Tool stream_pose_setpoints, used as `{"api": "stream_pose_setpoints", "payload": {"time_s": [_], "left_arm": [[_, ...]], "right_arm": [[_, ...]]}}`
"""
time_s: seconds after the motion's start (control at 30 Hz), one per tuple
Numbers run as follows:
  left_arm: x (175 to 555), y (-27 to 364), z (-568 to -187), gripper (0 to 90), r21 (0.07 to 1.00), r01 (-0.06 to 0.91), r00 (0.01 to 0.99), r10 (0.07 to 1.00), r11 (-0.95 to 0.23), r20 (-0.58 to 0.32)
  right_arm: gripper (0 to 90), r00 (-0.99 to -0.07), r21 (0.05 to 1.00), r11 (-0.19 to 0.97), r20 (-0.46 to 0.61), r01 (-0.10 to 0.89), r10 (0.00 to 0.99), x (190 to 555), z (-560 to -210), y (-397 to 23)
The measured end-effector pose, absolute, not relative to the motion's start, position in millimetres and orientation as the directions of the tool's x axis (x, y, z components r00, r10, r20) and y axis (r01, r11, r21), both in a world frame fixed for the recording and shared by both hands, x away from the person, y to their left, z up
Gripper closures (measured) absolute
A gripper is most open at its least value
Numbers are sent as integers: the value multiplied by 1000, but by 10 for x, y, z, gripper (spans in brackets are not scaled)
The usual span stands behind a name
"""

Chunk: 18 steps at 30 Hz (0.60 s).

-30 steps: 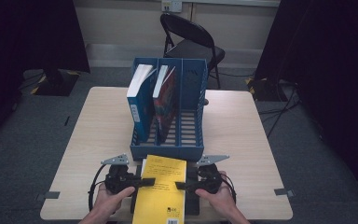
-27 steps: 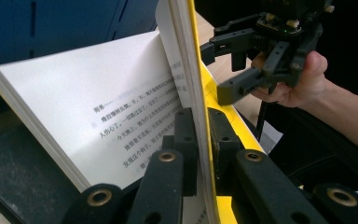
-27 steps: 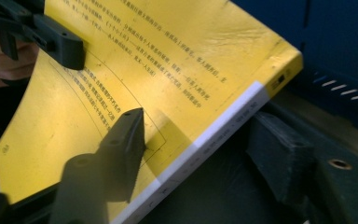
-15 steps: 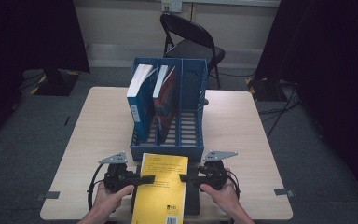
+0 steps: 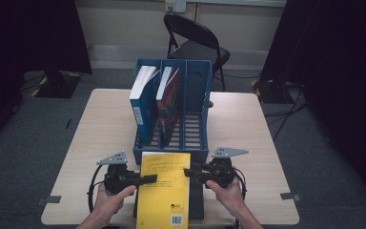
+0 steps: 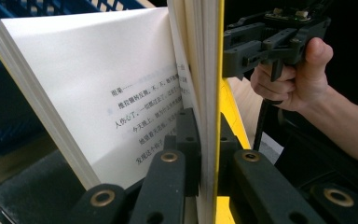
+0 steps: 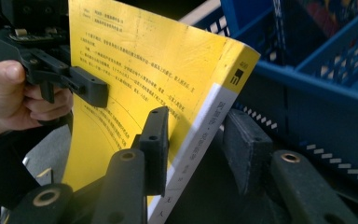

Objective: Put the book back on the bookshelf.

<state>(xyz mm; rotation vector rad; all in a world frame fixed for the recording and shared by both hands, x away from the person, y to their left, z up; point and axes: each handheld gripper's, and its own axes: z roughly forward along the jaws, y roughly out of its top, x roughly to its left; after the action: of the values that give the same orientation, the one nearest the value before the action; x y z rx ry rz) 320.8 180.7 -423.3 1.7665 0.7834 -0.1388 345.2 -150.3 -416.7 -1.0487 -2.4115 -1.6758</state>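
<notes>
Grip comes first from the left gripper (image 5: 145,179): its jaws are clenched on a few outer leaves and the yellow cover at the open edge of the yellow book (image 5: 164,188), as the left gripper view shows, so the rest of the page block fans loose beside them. That thin bite probably serves only to steady the book, not to carry it. The right gripper (image 5: 190,172) has just been closing its jaws around the spine side; in the right gripper view one jaw lies against the yellow cover while the other stands clear of the spine, so it does not yet press. Taking both edges would keep the book flat and stop it flopping open when lifted. The book lies at six o'clock on the table (image 5: 100,129), its far end just at the front wall of the blue file rack (image 5: 171,155), which stands at the table's centre. Two books already lean in the rack's left and middle slots; the right slot looks free, a likely destination.
</notes>
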Motion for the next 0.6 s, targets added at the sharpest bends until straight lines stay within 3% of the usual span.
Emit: {"api": "stream_pose_setpoints", "payload": {"time_s": [0.6], "left_arm": [[3228, 1875, -3951, 860, 853, 512, 792, 441, -103, -422]], "right_arm": [[676, -798, 877, 137, 340, 460, 498, 3472, -3804, -1462]]}}
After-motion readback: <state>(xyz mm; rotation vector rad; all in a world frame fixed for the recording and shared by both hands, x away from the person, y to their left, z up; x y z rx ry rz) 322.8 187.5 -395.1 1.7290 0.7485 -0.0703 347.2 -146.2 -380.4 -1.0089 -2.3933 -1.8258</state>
